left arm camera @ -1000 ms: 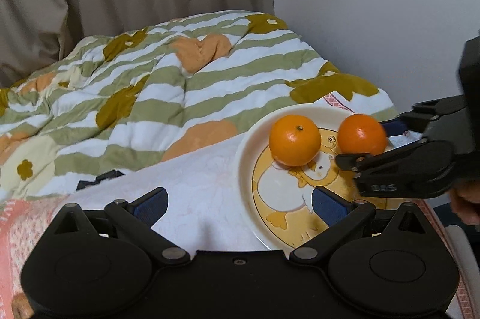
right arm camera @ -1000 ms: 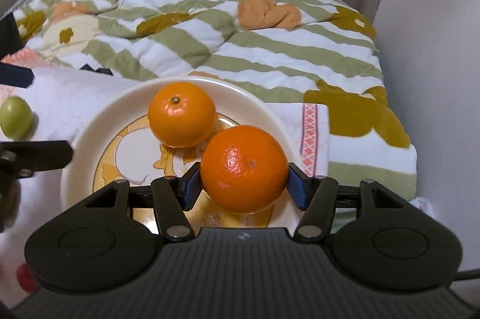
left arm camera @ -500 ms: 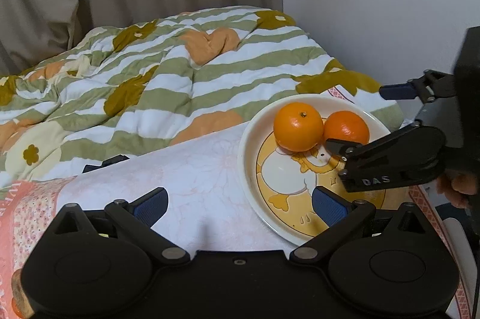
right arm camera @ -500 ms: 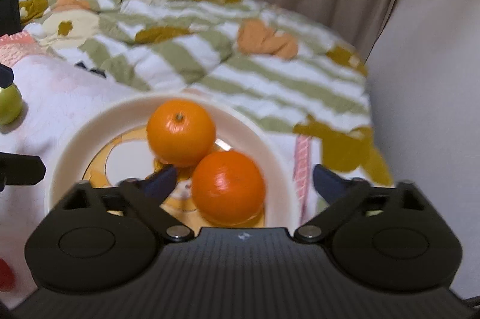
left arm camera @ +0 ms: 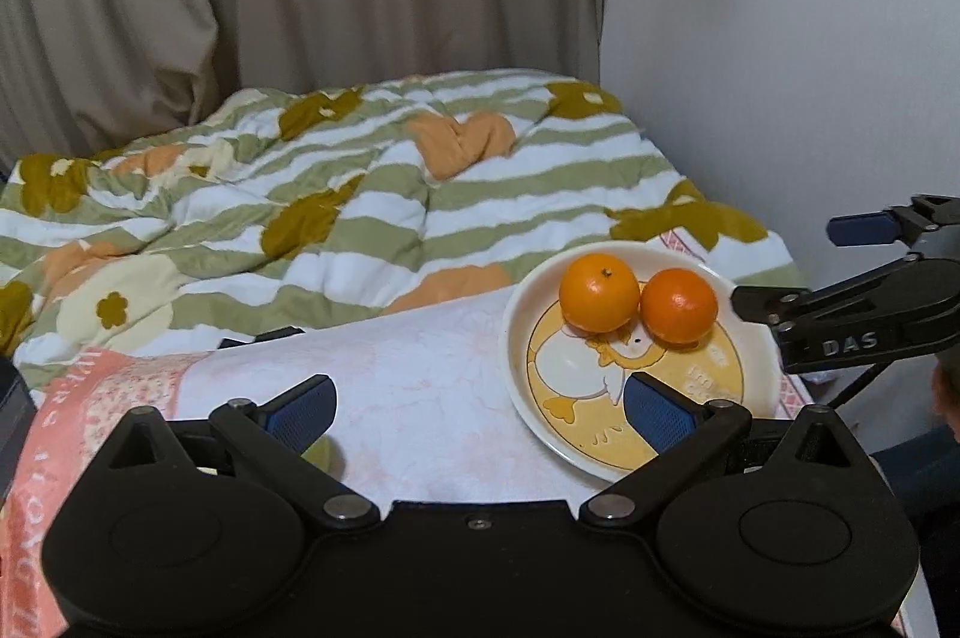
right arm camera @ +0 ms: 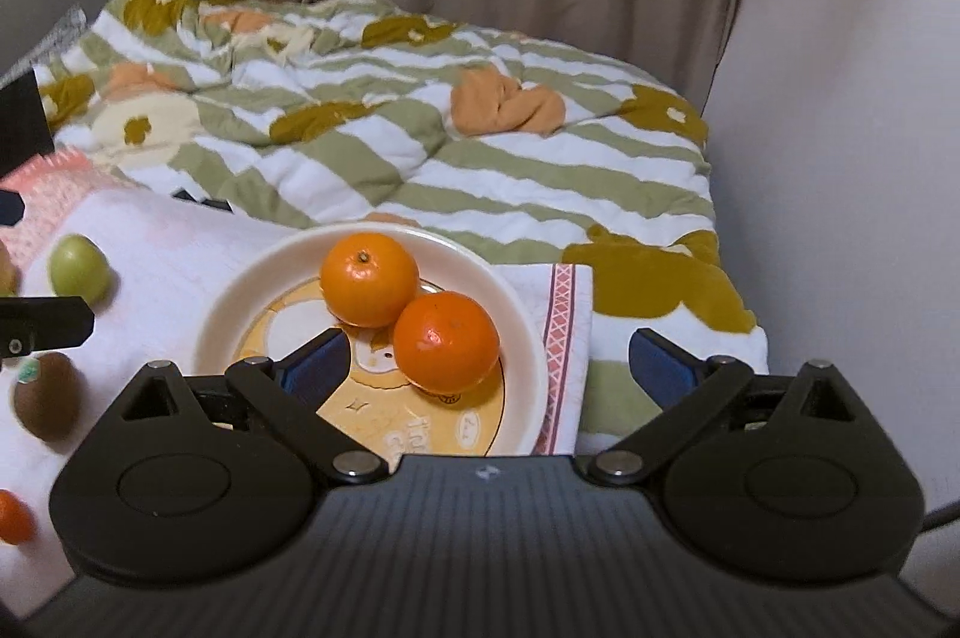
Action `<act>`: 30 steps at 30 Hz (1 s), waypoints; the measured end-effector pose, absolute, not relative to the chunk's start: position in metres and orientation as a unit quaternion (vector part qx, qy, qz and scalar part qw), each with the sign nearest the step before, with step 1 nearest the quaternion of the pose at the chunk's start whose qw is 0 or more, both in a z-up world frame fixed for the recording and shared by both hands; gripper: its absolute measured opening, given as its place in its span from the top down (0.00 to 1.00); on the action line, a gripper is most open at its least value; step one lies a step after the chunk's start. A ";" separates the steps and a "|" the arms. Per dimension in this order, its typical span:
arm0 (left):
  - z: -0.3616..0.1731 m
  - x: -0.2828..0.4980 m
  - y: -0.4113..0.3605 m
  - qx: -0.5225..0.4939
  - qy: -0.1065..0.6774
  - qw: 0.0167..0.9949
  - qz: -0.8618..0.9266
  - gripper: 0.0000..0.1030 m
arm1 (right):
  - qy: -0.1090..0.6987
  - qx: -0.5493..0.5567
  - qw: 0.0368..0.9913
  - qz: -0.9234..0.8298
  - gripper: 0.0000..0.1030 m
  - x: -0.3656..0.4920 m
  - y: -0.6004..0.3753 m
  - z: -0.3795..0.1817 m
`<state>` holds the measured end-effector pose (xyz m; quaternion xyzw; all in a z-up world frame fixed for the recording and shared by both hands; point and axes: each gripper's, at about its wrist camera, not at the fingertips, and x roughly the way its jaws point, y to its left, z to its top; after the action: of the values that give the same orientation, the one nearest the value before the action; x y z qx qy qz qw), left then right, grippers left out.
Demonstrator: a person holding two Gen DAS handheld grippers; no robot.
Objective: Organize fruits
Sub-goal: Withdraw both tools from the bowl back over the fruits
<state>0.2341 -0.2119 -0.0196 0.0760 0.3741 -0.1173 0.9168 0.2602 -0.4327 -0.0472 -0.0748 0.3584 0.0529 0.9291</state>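
Observation:
Two oranges rest side by side on a cream plate (right arm camera: 528, 332) with a duck picture: a lighter orange (right arm camera: 368, 278) with its stem up and a darker orange (right arm camera: 447, 342) touching it. My right gripper (right arm camera: 487, 362) is open above the plate's near side, the darker orange lying free beyond its fingertips. My left gripper (left arm camera: 478, 413) is open over the white cloth, left of the plate (left arm camera: 522, 380), holding nothing. In the left wrist view both oranges (left arm camera: 599, 294) (left arm camera: 679, 306) show, with the right gripper (left arm camera: 792, 272) at the far right.
On the white cloth (right arm camera: 180, 242) left of the plate lie a green fruit (right arm camera: 78, 268), a brown kiwi (right arm camera: 45, 396) and a small orange fruit (right arm camera: 13, 518) at the edge. A striped quilt (right arm camera: 456, 146) covers the bed behind; a wall stands right.
My right gripper let go of the darker orange, which now rests on the plate, then lifted and drew back. My left gripper also rose and pulled back, staying open.

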 end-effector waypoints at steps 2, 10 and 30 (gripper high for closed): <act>-0.011 0.221 -0.209 0.074 0.364 0.922 -0.111 0.00 | 0.352 -0.071 0.932 0.051 0.00 0.248 -0.435 -0.036; 0.018 0.162 -0.197 0.066 0.325 0.940 -0.078 0.00 | 0.330 -0.067 0.940 0.048 0.00 0.191 -0.437 0.000; 0.016 0.066 -0.090 0.035 0.308 0.951 0.000 0.00 | 0.329 -0.039 0.938 0.104 0.00 0.098 -0.356 0.016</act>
<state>0.0664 -0.0903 0.0155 0.0346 0.3082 0.0001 0.9507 0.0980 -0.3563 0.0160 -0.0387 0.3286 0.1035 0.9380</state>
